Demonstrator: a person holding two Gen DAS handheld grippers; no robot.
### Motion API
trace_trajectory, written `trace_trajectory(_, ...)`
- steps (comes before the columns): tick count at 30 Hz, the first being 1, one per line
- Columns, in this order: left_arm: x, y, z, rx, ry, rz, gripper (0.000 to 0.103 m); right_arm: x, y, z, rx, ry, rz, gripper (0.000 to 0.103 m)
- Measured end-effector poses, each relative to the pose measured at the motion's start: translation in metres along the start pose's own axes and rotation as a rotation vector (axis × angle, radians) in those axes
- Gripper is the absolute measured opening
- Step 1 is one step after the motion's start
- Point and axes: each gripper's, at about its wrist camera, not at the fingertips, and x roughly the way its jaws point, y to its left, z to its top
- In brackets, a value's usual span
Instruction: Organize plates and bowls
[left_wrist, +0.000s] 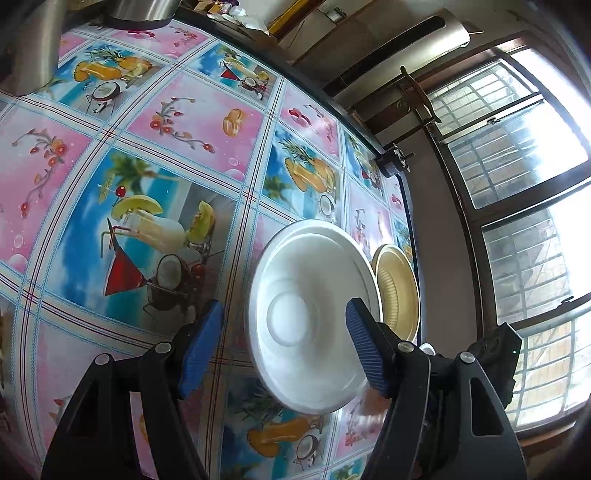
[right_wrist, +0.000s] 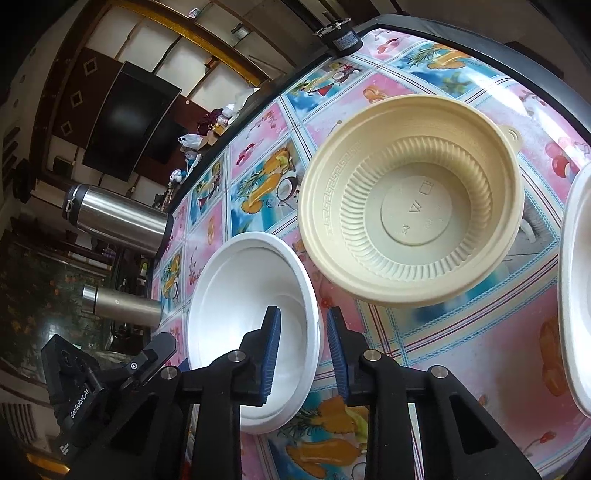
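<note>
A white foam bowl (left_wrist: 306, 321) rests on the fruit-print tablecloth (left_wrist: 177, 122). My left gripper (left_wrist: 284, 306) stands open around it: one blue pad lies outside its left rim, the other over its right inner wall. In the right wrist view the same kind of white bowl (right_wrist: 251, 317) sits near the lens. My right gripper (right_wrist: 303, 312) is open and straddles its right rim, one pad inside and one outside, with small gaps showing. A cream ribbed plastic bowl (right_wrist: 410, 206) lies just beyond, also visible as the cream bowl (left_wrist: 399, 291).
Another white dish (right_wrist: 578, 295) is cut off by the right edge of the right wrist view. Two steel flasks (right_wrist: 118, 218) (right_wrist: 122, 304) stand near the table's left edge. A small black object (left_wrist: 393, 162) sits on the far rim. Windows lie beyond the table.
</note>
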Motion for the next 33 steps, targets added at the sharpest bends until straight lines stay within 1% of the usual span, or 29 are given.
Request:
trace_trajectory(2, 0.000, 0.001, 0.000, 0.005, -0.005, 0.013, 0.062, -0.001, 0.001, 0.000, -0.006, -0.011, -0.008, 0.019)
trace_trajectory(4, 0.002, 0.001, 0.000, 0.008, -0.004, 0.024, 0.055, -0.001, 0.001, 0.000, -0.009, -0.013, -0.014, 0.017)
trace_trajectory(6, 0.004, 0.002, 0.000, 0.012, 0.001, 0.031, 0.053, 0.001, -0.001, 0.001, -0.005, -0.008, -0.011, 0.013)
trace_trajectory(8, 0.006, 0.003, -0.001, 0.013, 0.007, 0.038, 0.046, 0.002, -0.001, 0.000, -0.007, -0.013, -0.022, 0.009)
trace_trajectory(10, 0.007, 0.003, -0.001, 0.017, 0.008, 0.047, 0.037, 0.002, -0.002, 0.000, -0.004, -0.016, -0.021, 0.008)
trace_trajectory(11, 0.008, 0.004, -0.001, 0.018, 0.007, 0.050, 0.034, 0.003, -0.002, 0.000, -0.005, -0.017, -0.022, 0.008)
trace_trajectory(13, 0.008, 0.005, -0.001, 0.022, 0.006, 0.054, 0.020, 0.003, -0.001, 0.000, -0.008, -0.020, -0.024, 0.008)
trace_trajectory(16, 0.008, 0.005, -0.001, 0.034, 0.002, 0.073, 0.011, 0.003, 0.000, 0.000, -0.012, -0.023, -0.026, 0.007)
trace_trajectory(20, 0.007, 0.004, -0.002, 0.049, -0.007, 0.098, 0.004, 0.003, -0.001, 0.000, -0.013, -0.024, -0.027, 0.007)
trace_trajectory(26, 0.007, 0.003, -0.002, 0.063, -0.010, 0.117, 0.004, 0.003, 0.000, -0.003, -0.015, -0.027, -0.027, 0.007)
trace_trajectory(33, 0.005, 0.007, -0.006, 0.052, 0.001, 0.106, 0.004, -0.002, -0.004, -0.010, -0.015, -0.019, -0.012, 0.007)
